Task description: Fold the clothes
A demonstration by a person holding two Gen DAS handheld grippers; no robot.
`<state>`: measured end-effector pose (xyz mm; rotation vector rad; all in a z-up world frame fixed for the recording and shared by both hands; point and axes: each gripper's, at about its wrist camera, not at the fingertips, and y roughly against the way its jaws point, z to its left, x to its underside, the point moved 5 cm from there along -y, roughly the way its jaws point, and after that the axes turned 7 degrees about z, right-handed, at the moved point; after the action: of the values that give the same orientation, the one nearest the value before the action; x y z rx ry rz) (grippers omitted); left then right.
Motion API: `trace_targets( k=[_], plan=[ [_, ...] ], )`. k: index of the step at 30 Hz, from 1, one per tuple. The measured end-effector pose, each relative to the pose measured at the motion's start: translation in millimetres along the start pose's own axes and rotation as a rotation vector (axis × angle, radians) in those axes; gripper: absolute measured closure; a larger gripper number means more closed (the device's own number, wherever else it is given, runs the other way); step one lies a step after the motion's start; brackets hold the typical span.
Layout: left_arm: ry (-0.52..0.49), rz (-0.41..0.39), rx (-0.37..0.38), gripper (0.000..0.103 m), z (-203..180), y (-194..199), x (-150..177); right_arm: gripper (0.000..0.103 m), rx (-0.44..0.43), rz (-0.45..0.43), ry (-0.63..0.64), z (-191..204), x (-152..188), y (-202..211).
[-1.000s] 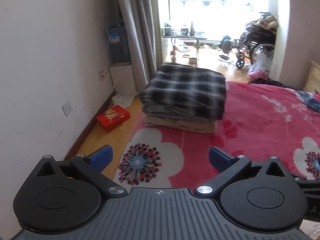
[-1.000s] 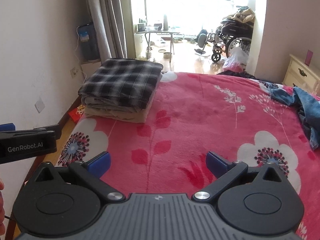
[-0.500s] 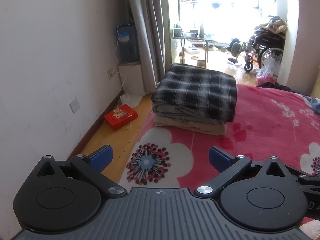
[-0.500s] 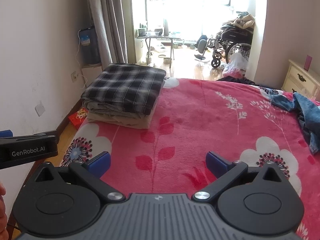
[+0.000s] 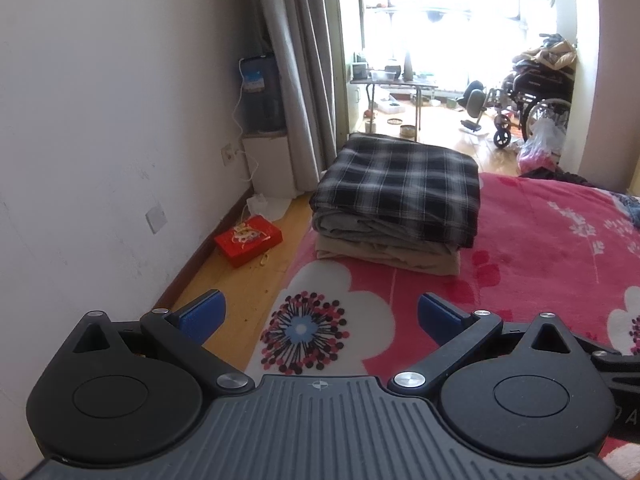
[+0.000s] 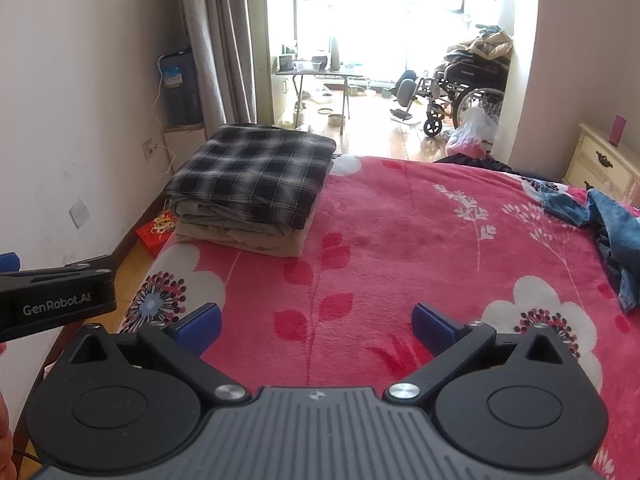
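Both of our grippers, left gripper (image 5: 319, 314) and right gripper (image 6: 316, 322), hover with fingers spread and empty above the red floral bed (image 6: 400, 240). A folded stack (image 6: 248, 184) topped by plaid sits at the bed's far left corner, while crumpled blue clothes (image 6: 616, 236) lie well apart at the right edge. To do this well, we judge we should reach right, pinch that garment at two corners, and spread it flat mid-bed.

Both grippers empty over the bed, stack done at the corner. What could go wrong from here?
1. The folded stack topped by the black-and-white plaid cloth sits at the edge of the pink floral blanket; tugging the blanket may tip it toward the red box on the floor.
2. The crumpled blue denim garment lies far to the right; dragging it across could bunch the blanket.
3. The open left gripper and right gripper work close together and could collide.
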<state>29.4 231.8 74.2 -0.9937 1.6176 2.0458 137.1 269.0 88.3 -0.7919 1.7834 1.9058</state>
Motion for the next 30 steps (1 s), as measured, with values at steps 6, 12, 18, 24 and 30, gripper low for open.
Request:
trace_targets(
  k=[6, 12, 18, 24, 30],
  plan=[
    [-0.001, 0.000, -0.003, 0.000, 0.2, -0.3, -0.4, 0.000, 0.005, -0.004, 0.011, 0.2, 0.4, 0.9],
    [-0.002, 0.008, -0.002, 0.000, 0.4, -2.0, 0.0, 0.000, 0.012, 0.000, 0.016, 0.4, 1.6, -0.3],
    [-0.006, 0.005, -0.005, 0.000, 0.7, -2.1, 0.3, 0.000, 0.016, 0.001, 0.018, 1.1, 2.3, -1.7],
    [-0.013, -0.001, -0.008, 0.000, 0.1, -1.2, 0.6, 0.000, 0.017, -0.001, 0.026, 1.8, 2.9, -0.9],
    [-0.019, -0.001, -0.008, 0.000, 0.3, -1.5, 0.4, 0.000, 0.019, 0.001, 0.030, 3.6, 3.3, -1.0]
  ],
)
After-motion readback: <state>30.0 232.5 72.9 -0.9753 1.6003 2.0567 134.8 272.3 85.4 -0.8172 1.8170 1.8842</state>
